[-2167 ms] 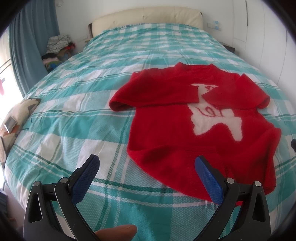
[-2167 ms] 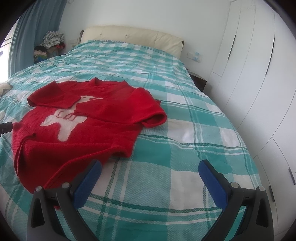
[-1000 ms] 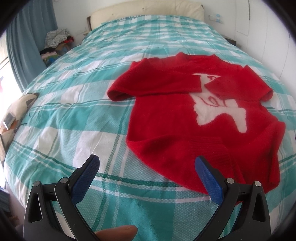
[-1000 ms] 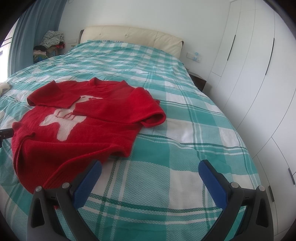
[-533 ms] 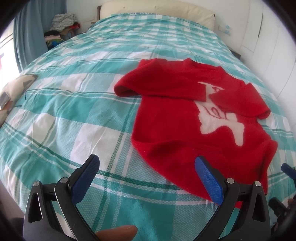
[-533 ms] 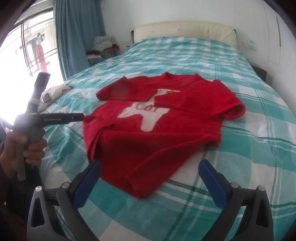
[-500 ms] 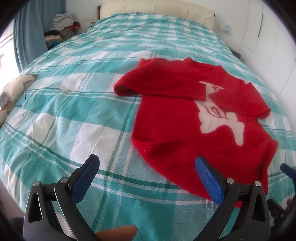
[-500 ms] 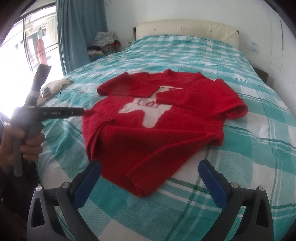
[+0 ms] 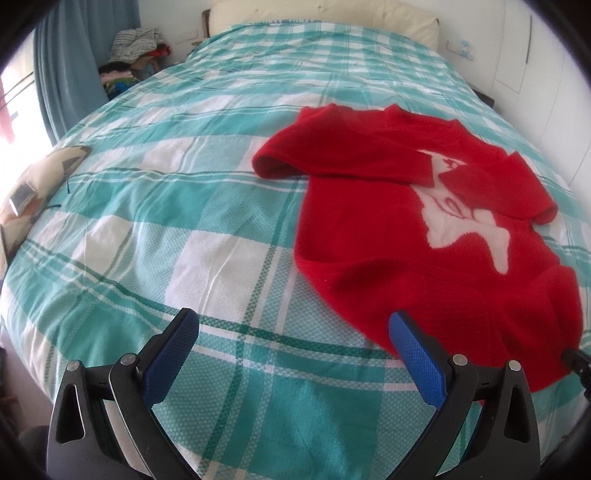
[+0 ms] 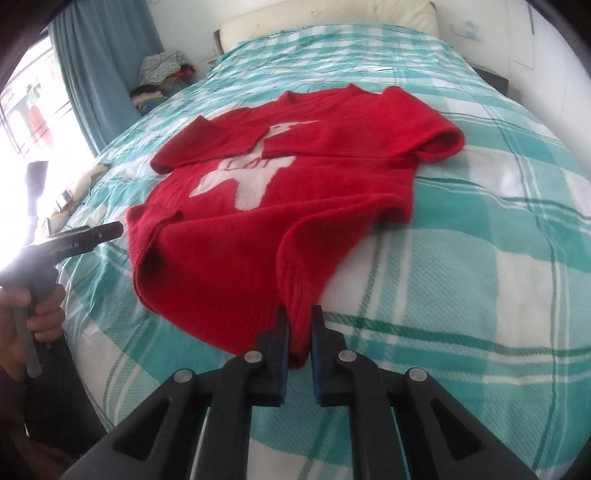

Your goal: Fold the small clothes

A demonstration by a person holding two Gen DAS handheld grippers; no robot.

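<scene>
A red sweater (image 9: 406, 240) with a white llama motif lies flat on the bed, both sleeves folded across the chest. My right gripper (image 10: 299, 332) is at the sweater's (image 10: 240, 258) near hem. Its jaws are closing, and the pads pinch a raised fold of the hem between them. My left gripper (image 9: 291, 321) stands open above the bed cover, just left of the sweater's near left corner, with only the cover between its fingers. In the right wrist view a hand (image 10: 40, 306) holds that left gripper at the far left.
The bed's teal and white check cover (image 9: 184, 221) spreads wide to the left of the sweater. A cream headboard (image 9: 321, 11) is at the back, with a blue curtain (image 9: 62, 74) and a clothes pile (image 9: 136, 44) at back left. White wardrobe doors (image 9: 535, 55) stand on the right.
My right gripper swung toward the sweater, dropped to its near hem and went from wide open to closed on it. The left gripper shifted slightly left of the sweater and stayed open.
</scene>
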